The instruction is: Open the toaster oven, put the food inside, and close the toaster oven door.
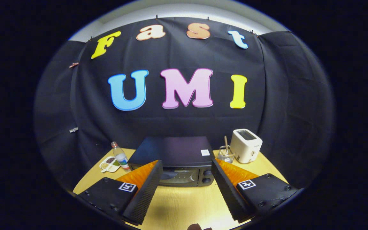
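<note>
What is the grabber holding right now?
Nothing. The gripper is open, its jaws spread wide over the bare table, with the closed toaster oven sitting beyond them, untouched.

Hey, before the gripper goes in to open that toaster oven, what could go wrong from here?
1. The black toaster oven sits just beyond the open gripper, door shut; a drop-down door might swing onto the fingers if they stay this close.
2. The clear plastic water bottle and small white snack tray stand close beside the oven, and a wide sweep could knock them.
3. The clear glass holding a stick and the white pop-up toaster crowd the other side.
</note>
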Motion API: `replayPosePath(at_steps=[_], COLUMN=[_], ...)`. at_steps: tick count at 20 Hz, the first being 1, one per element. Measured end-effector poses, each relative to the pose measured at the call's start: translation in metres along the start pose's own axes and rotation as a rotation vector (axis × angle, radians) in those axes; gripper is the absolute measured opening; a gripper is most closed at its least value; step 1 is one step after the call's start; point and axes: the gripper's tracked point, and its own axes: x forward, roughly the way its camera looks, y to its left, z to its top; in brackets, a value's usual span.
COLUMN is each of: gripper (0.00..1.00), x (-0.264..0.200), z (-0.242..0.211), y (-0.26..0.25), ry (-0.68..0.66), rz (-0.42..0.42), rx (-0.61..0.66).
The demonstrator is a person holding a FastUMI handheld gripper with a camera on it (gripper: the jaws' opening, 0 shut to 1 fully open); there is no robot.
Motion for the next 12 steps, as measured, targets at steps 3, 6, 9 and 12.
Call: replayPosePath(at_steps=[3,6,9,12], gripper=[0.99,0.99,0.99,0.99], x=[-0.035,-0.072,-0.103,-0.132], z=[0.048,0.090,0.128,0.146], y=[-0.025,-0.044,-0.046,-0.041], ry=[-0.080,-0.153,-0.229,-0.242], rz=[-0.016,-0.027,-0.050,-0.041], rx=[0.012,-0.015,-0.051,-0.035])
